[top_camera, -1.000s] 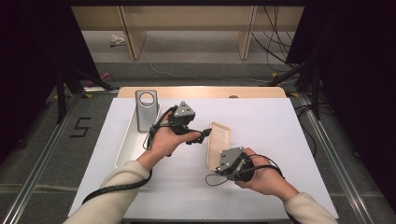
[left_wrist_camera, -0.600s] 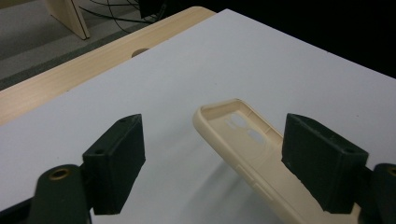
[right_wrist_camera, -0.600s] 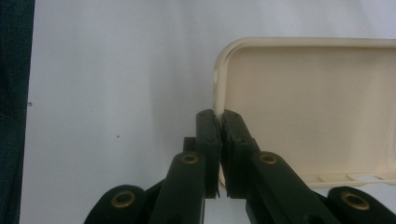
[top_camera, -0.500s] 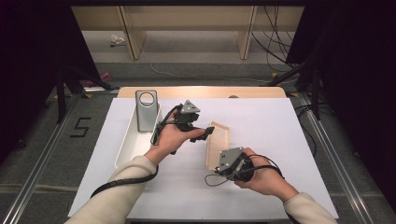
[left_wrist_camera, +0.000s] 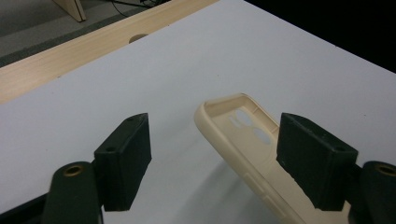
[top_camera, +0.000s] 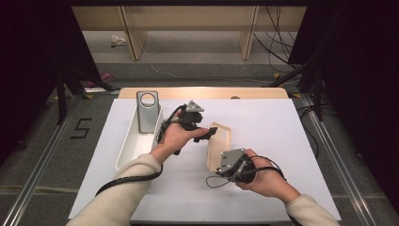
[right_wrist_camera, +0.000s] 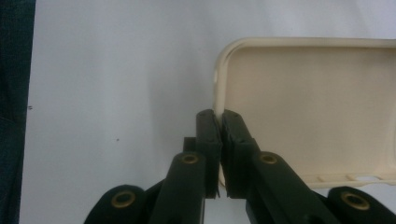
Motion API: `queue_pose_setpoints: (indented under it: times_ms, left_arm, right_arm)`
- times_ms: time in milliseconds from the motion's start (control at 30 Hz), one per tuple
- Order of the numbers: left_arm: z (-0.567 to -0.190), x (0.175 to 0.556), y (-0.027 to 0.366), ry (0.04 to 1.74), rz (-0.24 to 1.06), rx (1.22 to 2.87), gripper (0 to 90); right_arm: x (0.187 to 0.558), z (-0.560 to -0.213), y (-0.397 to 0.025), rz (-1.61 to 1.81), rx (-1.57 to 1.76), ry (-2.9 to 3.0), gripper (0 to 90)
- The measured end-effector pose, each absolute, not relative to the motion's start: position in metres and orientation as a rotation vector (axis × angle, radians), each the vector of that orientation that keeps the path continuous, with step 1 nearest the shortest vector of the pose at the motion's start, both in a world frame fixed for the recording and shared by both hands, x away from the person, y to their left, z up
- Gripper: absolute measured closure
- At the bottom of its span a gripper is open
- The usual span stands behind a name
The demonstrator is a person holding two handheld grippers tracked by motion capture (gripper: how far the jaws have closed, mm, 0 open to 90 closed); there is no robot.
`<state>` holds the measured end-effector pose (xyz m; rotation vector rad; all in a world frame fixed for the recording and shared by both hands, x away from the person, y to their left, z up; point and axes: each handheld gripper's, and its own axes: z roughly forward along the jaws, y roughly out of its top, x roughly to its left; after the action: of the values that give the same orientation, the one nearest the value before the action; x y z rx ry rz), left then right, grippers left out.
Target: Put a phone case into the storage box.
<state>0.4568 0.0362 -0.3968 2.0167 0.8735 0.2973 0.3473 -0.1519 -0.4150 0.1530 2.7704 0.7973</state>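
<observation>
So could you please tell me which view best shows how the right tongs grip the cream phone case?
The right gripper view: its jaws pinch the phone case wall. The high view shows the right tongs small, at its near end. The left gripper view shows its camera-cutout end.

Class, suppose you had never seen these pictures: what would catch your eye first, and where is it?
Most striking is the cream phone case at the middle of the white table, pinched by its side wall in the right gripper. The left gripper hangs open at the case's far end. A grey phone stands upright in a white tray at the left.
</observation>
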Motion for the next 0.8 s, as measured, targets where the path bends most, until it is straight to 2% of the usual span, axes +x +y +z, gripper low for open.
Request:
queue_pose_setpoints:
  times_ms: [533,667,800]
  left_arm:
    - [-0.400,0.461,0.026,0.953,0.339,2.048,34.6]
    - [-0.399,0.464,0.024,0.971,0.324,2.055,42.2]
    - [-0.398,0.468,0.023,1.002,0.302,2.064,45.1]
  right_arm:
    - [0.347,-0.414,-0.150,0.803,0.144,2.758,87.2]
    - [0.347,-0.414,-0.150,0.804,0.137,2.755,87.2]
    - [0.348,-0.414,-0.150,0.802,0.140,2.755,87.2]
